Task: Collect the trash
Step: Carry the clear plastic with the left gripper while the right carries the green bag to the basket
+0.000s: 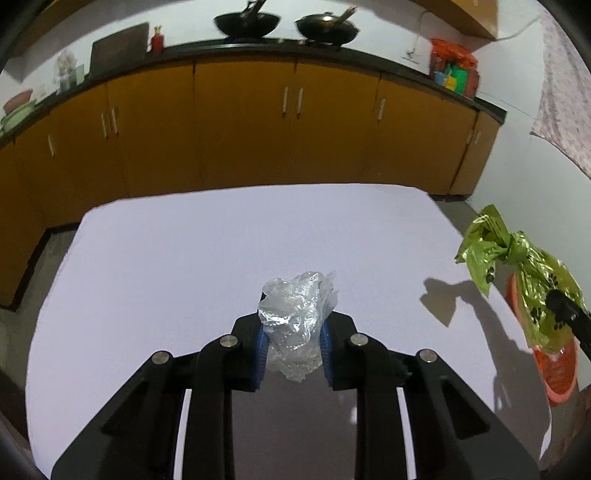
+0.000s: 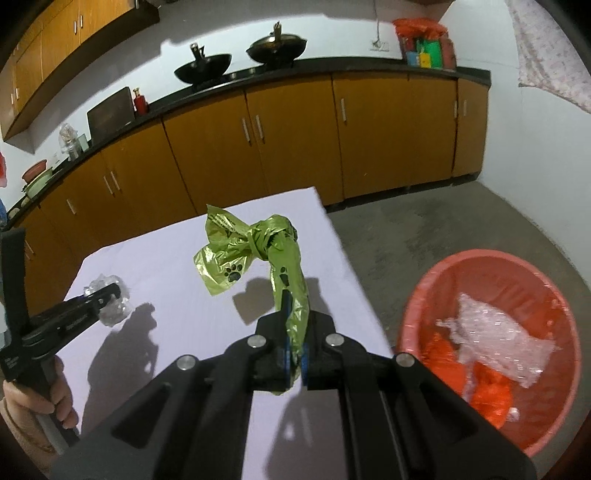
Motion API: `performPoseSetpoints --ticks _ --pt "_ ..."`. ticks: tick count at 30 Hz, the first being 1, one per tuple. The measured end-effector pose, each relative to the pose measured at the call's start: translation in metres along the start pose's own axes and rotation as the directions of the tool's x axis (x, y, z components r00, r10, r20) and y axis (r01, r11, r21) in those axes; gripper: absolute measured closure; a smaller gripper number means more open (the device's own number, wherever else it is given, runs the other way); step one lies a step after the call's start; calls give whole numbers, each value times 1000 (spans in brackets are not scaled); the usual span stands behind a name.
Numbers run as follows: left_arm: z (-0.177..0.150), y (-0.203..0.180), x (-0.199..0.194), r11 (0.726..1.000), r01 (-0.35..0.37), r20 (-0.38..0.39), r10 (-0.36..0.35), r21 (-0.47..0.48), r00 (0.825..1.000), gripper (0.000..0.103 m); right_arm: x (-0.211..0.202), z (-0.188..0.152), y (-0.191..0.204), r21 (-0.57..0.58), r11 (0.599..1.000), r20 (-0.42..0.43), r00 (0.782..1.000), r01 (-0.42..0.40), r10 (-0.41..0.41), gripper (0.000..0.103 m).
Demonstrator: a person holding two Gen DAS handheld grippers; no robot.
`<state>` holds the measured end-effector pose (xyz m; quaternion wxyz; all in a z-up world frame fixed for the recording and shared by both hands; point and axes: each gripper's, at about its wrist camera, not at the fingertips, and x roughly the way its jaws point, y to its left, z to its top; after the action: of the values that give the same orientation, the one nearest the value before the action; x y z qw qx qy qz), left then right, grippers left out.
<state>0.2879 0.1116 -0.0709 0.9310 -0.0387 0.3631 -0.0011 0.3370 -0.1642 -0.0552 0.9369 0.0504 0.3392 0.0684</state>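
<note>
My left gripper [image 1: 293, 325] is shut on a crumpled clear plastic bag [image 1: 297, 314] and holds it over the white table [image 1: 184, 266]. It also shows in the right wrist view [image 2: 110, 293] at the left, with the clear bag [image 2: 112, 308] in it. My right gripper [image 2: 294, 325] is shut on a knotted green bag with paw prints [image 2: 258, 243], held above the table's right edge. The green bag also shows in the left wrist view [image 1: 517, 266] at the right. A red bin [image 2: 443, 280] stands on the floor to the right, holding clear and orange plastic.
Orange kitchen cabinets [image 1: 240, 129] with a black counter run behind the table, with two woks [image 1: 247, 22] on top. Grey concrete floor [image 2: 424, 229] lies to the right of the table. The red bin's rim also shows in the left wrist view [image 1: 561, 391].
</note>
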Motion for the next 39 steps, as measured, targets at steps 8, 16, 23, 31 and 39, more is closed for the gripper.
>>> performPoseSetpoints --ticks 8,16,23,31,39 --pt "2 -42 -36 995 46 50 -50 85 998 79 -49 -8 -30 -6 994 57 993 106 -105 98" --pt "-2 -71 -59 989 78 65 -87 128 994 79 -89 -19 -57 20 987 90 983 159 -160 98" --pt "-5 -97 -71 982 111 72 -123 156 990 79 -112 -24 -85 61 980 105 975 190 -196 98" --pt "-9 -135 -71 965 163 59 -179 205 982 79 -127 -28 -122 122 967 105 966 224 -237 98" --pt "-15 -182 -64 939 251 25 -264 234 964 79 -133 -33 -155 173 949 103 953 265 -285 98"
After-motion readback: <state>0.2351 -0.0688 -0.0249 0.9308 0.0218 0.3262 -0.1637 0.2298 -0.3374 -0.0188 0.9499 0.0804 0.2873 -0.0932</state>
